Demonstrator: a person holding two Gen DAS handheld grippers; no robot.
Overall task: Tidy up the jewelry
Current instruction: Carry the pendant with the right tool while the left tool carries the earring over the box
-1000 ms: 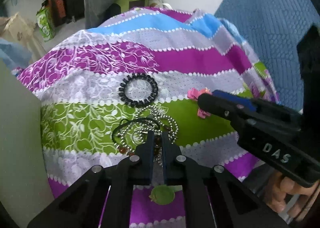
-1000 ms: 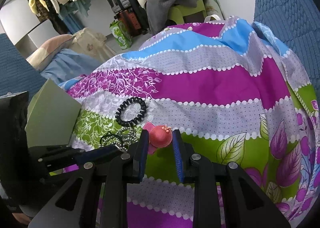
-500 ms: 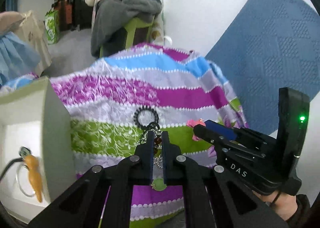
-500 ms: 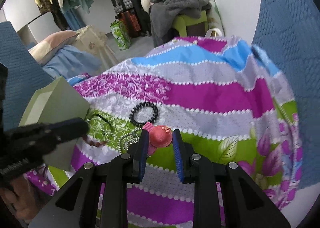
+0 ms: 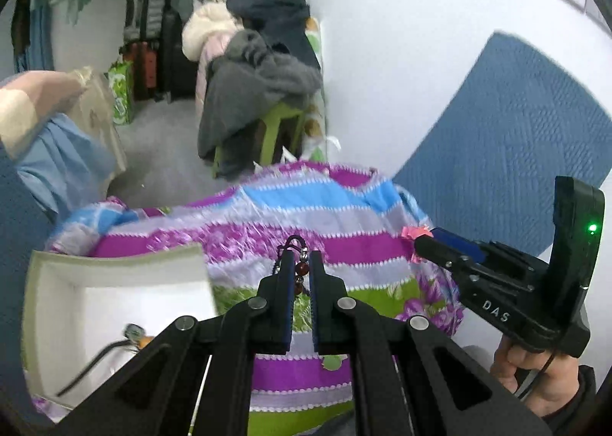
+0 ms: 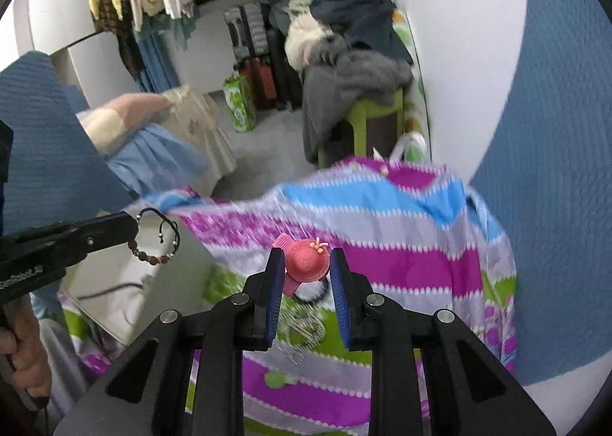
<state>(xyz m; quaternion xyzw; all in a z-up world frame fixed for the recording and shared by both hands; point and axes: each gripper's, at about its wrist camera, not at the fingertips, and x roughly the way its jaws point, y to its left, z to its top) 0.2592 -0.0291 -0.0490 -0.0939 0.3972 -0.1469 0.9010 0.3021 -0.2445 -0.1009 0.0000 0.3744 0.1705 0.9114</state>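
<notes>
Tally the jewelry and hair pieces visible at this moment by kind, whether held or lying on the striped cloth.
Beaded bracelet: 1, in the left gripper
Pink hat-shaped hair piece: 1, in the right gripper
Black hair tie: 1
Silver chain: 1
Total: 4

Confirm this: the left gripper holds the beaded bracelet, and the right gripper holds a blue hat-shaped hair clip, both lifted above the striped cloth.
One detail is wrong: the hat-shaped hair clip is pink, not blue, as the right wrist view shows. Only the gripper's pads are blue. The rest stands: the left gripper holds the beaded bracelet, the right gripper holds the clip, both above the striped cloth.
</notes>
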